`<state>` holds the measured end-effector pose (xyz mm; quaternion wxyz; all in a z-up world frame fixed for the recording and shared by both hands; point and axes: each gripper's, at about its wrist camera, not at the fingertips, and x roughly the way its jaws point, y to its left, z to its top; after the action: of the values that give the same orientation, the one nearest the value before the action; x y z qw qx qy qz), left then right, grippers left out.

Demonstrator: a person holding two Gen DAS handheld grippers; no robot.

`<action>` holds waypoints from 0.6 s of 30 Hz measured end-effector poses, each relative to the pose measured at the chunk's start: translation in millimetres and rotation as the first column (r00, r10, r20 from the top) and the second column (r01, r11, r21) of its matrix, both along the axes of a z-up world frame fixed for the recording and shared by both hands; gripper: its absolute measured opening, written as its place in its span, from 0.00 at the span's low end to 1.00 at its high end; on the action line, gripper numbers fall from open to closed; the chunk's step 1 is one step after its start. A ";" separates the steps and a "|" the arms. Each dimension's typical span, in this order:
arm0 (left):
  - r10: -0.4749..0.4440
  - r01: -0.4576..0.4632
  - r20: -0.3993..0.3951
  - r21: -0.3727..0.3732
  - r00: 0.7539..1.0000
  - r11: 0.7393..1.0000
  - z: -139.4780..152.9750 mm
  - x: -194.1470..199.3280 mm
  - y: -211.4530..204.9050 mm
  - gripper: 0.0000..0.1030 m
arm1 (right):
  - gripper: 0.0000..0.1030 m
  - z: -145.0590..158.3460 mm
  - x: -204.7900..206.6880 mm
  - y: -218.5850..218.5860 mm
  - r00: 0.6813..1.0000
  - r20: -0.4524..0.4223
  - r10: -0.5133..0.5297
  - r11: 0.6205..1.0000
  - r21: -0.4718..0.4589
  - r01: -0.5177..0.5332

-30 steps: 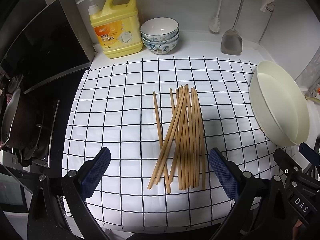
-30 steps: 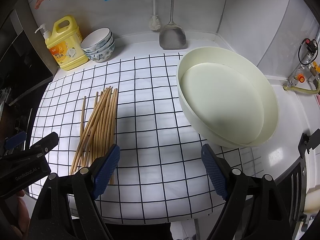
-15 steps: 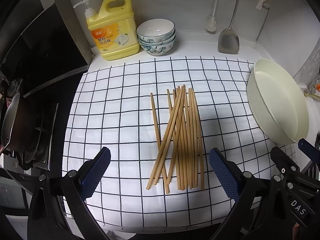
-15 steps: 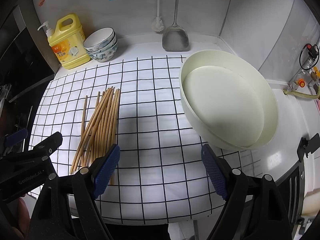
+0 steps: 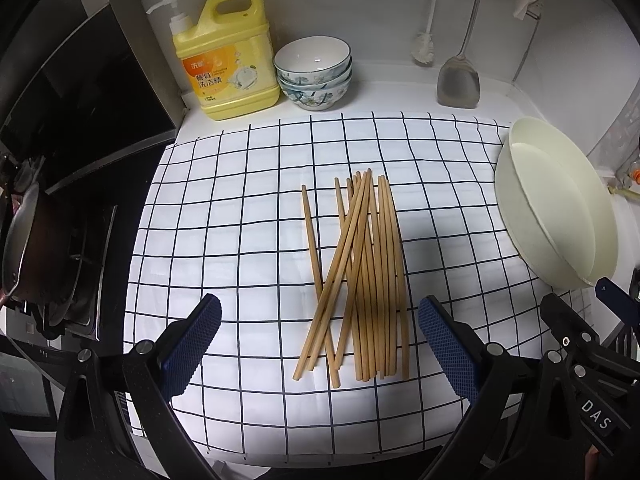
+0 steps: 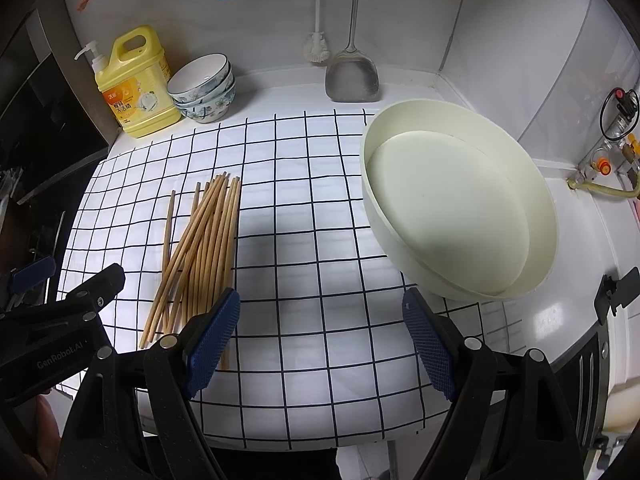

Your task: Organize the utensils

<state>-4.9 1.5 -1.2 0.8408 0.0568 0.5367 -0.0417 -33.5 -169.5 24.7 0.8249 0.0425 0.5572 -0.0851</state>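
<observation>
1. We are at the opening step: the wooden chopsticks (image 5: 356, 276) lie untouched in a loose, partly crossed bundle on the checked cloth (image 5: 224, 240) covering the tabletop, at about 12 o'clock from our left hand-held gripper (image 5: 320, 344).
2. Both tools hover empty. The left hand-held gripper has its jaws wide apart just short of the near tips of the sticks; the right hand-held gripper (image 6: 320, 336) is likewise spread, with the bundle at its 10 o'clock.
3. The cream basin (image 6: 460, 200) sits at 1 o'clock from the right gripper, well apart from the sticks; we judge it a likely destination, though we cannot be sure.
4. Next we should lower the left gripper over the bundle's near end and close across the sticks. The crossed ones may roll or splay.
</observation>
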 end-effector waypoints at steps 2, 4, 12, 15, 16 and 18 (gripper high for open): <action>0.001 -0.001 -0.001 -0.001 1.000 1.000 -0.3 0.4 1.5 0.94 | 0.77 0.0 0.2 -0.1 1.000 -0.001 0.000 1.000 0.000 0.000; 0.000 0.000 0.000 -0.001 1.000 1.000 -0.3 0.8 2.6 0.94 | 0.77 0.2 0.3 0.3 1.000 0.001 -0.001 1.000 0.000 0.001; 0.000 0.000 -0.001 -0.002 1.000 1.000 -0.2 1.0 2.2 0.94 | 0.77 0.4 1.3 0.5 1.000 -0.001 -0.001 1.000 0.000 0.001; 0.001 -0.001 -0.001 -0.002 1.000 1.000 -0.2 1.0 2.4 0.94 | 0.77 0.2 1.2 3.7 1.000 0.000 0.001 1.000 -0.005 -0.001; 0.001 -0.001 -0.001 -0.002 1.000 1.000 -0.2 1.0 2.2 0.94 | 0.77 0.3 0.9 4.4 1.000 0.001 0.001 1.000 -0.006 -0.001; 0.001 -0.001 -0.001 -0.002 1.000 1.000 -0.1 1.0 2.4 0.94 | 0.77 0.3 0.5 5.2 1.000 0.001 -0.001 1.000 -0.006 0.001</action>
<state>-3.9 4.0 -1.3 0.8407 0.0555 0.5370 -0.0419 -33.0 -164.3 25.0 0.8253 0.0404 0.5566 -0.0869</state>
